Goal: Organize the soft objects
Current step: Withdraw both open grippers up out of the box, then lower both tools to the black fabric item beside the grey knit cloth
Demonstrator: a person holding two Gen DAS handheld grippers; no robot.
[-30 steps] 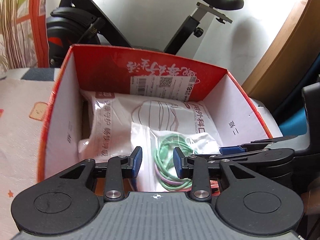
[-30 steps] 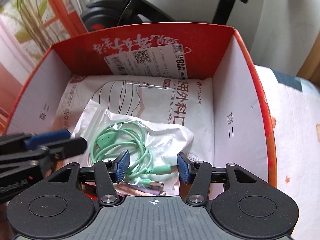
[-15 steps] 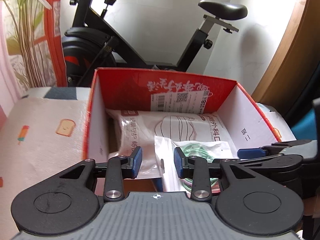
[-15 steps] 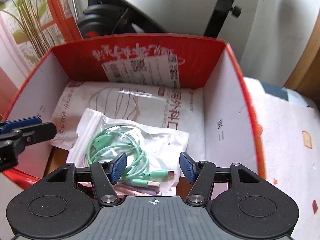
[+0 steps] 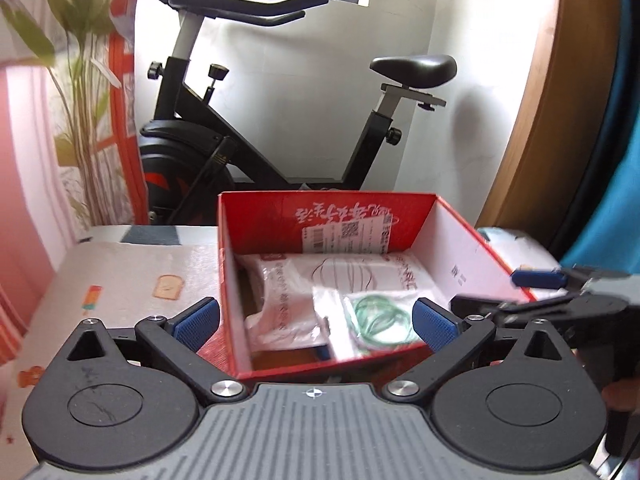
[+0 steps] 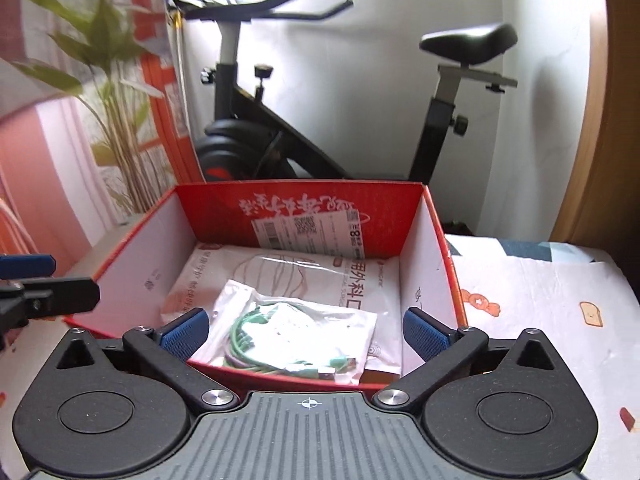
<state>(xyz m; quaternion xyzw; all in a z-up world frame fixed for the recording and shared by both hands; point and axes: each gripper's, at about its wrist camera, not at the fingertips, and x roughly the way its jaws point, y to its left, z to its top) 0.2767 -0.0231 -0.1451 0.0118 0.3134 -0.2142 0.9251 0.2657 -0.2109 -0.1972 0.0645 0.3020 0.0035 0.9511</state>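
Note:
A red cardboard box (image 5: 320, 224) (image 6: 448, 264) with white inner walls stands on a patterned cloth. Inside lies a white pack of face masks (image 5: 288, 292) (image 6: 280, 276), and on it a clear bag holding a coiled green cable (image 5: 380, 316) (image 6: 276, 336). My left gripper (image 5: 316, 322) hovers in front of the box's near wall, jaws opening wide, nothing between the blue pads. My right gripper (image 6: 306, 332) is likewise back from the box, jaws opening wide and holding nothing. Each gripper shows at the other view's edge: the right gripper (image 5: 556, 292), the left gripper (image 6: 36, 280).
A black exercise bike (image 5: 224, 140) (image 6: 280, 132) stands behind the box against a white wall. A curtain with a plant print (image 5: 80, 100) (image 6: 104, 80) hangs at left. The cloth with toast prints (image 5: 120, 292) (image 6: 560, 312) spreads on both sides. A wooden frame (image 5: 532, 100) rises at right.
Both grippers have drawn back and up out of the box and their jaws have spread wide. The bagged cable stays in the box on the mask pack.

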